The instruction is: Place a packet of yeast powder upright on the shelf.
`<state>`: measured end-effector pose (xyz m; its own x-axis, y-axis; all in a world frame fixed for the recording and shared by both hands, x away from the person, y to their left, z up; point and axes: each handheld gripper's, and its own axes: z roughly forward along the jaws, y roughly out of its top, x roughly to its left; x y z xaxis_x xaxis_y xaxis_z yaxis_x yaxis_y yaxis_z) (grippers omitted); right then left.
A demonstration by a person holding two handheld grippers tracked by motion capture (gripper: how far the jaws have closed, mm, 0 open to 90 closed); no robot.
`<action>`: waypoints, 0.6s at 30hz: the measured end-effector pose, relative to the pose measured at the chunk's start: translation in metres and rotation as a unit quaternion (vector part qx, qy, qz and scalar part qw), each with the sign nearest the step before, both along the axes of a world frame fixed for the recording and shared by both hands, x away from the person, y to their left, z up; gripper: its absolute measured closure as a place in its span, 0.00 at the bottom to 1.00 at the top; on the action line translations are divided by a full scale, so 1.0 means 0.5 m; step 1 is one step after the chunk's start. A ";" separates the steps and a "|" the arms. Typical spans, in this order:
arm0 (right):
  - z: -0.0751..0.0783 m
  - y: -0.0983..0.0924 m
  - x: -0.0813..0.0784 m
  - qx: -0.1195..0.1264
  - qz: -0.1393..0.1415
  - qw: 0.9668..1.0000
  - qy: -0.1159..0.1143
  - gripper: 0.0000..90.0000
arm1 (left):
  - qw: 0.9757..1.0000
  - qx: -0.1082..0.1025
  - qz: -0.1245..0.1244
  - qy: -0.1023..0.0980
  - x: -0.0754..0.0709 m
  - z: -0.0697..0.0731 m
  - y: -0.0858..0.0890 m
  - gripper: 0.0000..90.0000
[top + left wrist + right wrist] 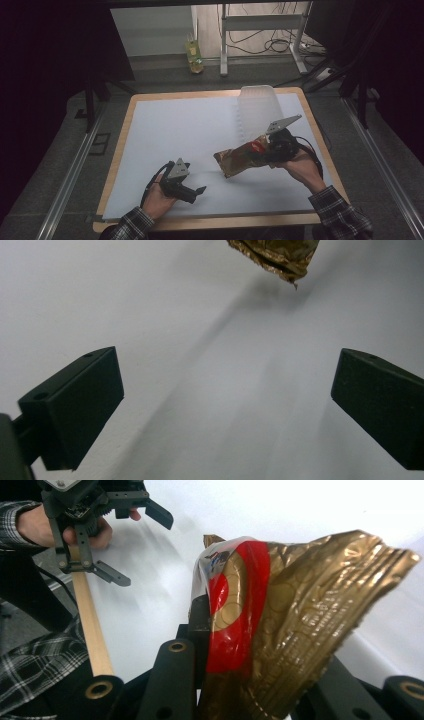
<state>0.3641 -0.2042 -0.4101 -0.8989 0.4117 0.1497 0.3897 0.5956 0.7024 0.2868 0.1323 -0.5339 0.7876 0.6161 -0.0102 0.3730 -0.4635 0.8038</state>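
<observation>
The right tongs (260, 148) are clamped on one end of a gold snack bag (239, 159) with a red band; the bag sticks out from them at a slant, its free end lower and hanging above the white surface (175, 130). In the right gripper view the crinkled bag (280, 630) rises between the black jaws. The left tongs (200, 192) stand wide apart with nothing between them, well short of the bag, whose loose end (277, 255) shows ahead of them. A clear plastic container (257, 107) stands just behind the bag.
</observation>
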 end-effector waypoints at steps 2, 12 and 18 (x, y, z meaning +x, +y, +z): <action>0.008 -0.003 0.002 -0.004 0.001 1.000 -0.007 0.81 | 1.000 0.001 0.002 -0.005 0.000 0.001 0.001 0.00; 0.040 -0.014 0.013 -0.025 0.013 0.999 -0.037 0.81 | 1.000 0.004 0.004 -0.013 0.000 -0.001 0.002 0.00; 0.060 -0.019 0.021 -0.034 0.015 0.998 -0.054 0.81 | 0.999 0.016 0.010 -0.036 -0.001 0.000 0.004 0.00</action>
